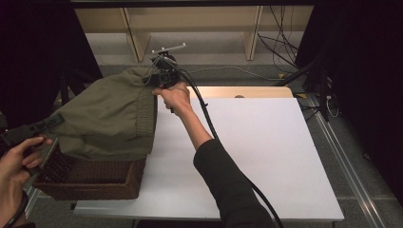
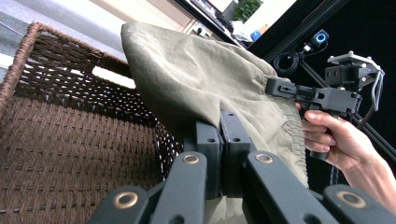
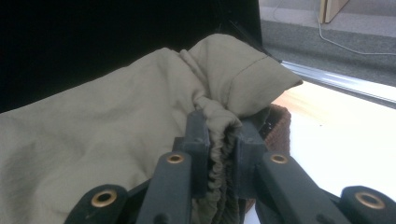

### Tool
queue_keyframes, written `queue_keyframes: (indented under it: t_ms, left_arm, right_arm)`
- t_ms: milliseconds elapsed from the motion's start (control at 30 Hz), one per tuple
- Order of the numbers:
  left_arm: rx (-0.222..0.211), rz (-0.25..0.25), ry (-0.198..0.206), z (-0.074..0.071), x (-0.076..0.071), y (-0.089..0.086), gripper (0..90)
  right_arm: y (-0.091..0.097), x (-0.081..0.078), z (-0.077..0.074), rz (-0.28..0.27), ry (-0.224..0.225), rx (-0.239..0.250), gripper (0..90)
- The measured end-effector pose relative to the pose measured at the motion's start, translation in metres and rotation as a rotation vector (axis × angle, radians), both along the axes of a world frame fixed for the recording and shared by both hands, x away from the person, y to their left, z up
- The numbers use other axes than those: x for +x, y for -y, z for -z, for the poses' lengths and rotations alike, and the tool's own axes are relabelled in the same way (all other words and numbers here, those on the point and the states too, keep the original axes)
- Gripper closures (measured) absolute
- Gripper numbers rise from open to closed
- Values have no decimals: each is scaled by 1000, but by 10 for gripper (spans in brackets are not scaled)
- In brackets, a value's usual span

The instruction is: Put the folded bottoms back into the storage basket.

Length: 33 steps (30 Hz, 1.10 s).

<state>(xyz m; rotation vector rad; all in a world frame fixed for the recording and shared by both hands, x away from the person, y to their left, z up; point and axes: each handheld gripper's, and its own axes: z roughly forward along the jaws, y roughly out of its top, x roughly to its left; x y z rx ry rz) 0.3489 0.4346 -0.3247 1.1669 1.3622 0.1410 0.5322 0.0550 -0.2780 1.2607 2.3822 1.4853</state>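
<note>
An olive-green garment (image 1: pixel 111 116) with a ribbed hem hangs stretched between my two grippers, above a dark brown wicker basket (image 1: pixel 90 178) at the table's left front corner. My left gripper (image 1: pixel 52 121) is shut on the cloth's left edge; in the left gripper view its jaws (image 2: pixel 224 135) pinch the fabric (image 2: pixel 196 79) over the basket's woven wall (image 2: pixel 70 116). My right gripper (image 1: pixel 159 78) is raised at the far side, shut on the gathered ribbed hem (image 3: pixel 219 140). The garment (image 3: pixel 107 121) drapes leftward from it, and the basket rim (image 3: pixel 280 123) peeks out behind.
A white table top (image 1: pixel 256 152) spreads to the right of the basket, with a wooden strip (image 1: pixel 247 91) along its far edge. Cables (image 1: pixel 285 42) and wooden shelf legs (image 1: pixel 135 38) stand on the floor beyond. A black cable (image 1: pixel 214 133) trails along my right forearm.
</note>
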Motion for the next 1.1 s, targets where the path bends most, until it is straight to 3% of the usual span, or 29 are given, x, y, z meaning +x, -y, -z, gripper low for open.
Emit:
queue_keyframes:
  t_ms: [767, 1100]
  left_arm:
    - [-34, -33, 9, 0, -10, -25, 880]
    - [-28, -58, 3, 0, -14, -33, 880]
  right_arm:
    - [-25, -7, 8, -23, -5, 5, 799]
    - [-37, -9, 11, -30, -9, 7, 798]
